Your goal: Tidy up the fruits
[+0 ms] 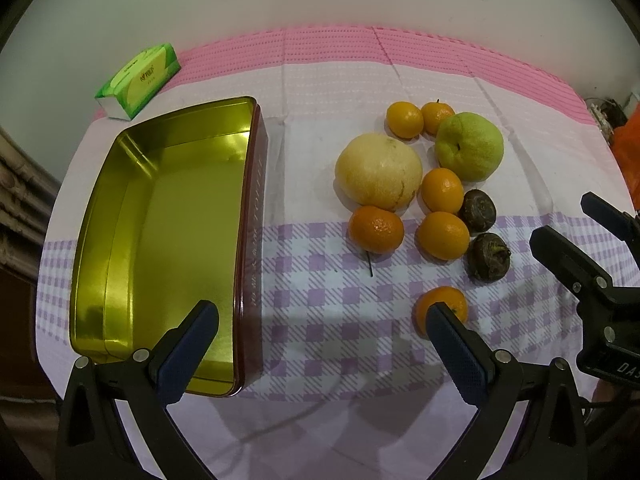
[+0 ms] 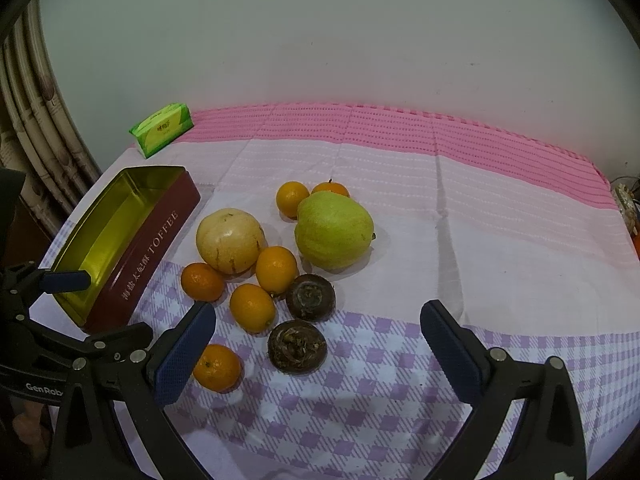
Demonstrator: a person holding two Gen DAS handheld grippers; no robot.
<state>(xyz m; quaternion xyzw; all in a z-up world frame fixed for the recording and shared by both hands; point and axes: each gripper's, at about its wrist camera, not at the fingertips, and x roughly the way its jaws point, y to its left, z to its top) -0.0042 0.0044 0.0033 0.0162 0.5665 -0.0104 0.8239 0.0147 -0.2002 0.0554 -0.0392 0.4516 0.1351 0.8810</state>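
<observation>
Checked cloth, lower frame: tangerine [image 2: 217, 367] lies loose outside the empty toffee tin [image 1: 120, 240]. Both left gripper [image 1: 322, 322] and right gripper [image 2: 318, 322] gape, unloaded. I judge it light, soft-skinned; clamp across its middle.

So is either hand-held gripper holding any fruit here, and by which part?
Nothing is held. The left hand-held gripper and right hand-held gripper are both open and empty.

You are in a home. The table has a soft pink and purple checked cloth [image 2: 400, 392], a curtain [image 2: 36, 128] hangs beside it, and a tissue pack [image 2: 163, 129] sits by the wall.
</observation>
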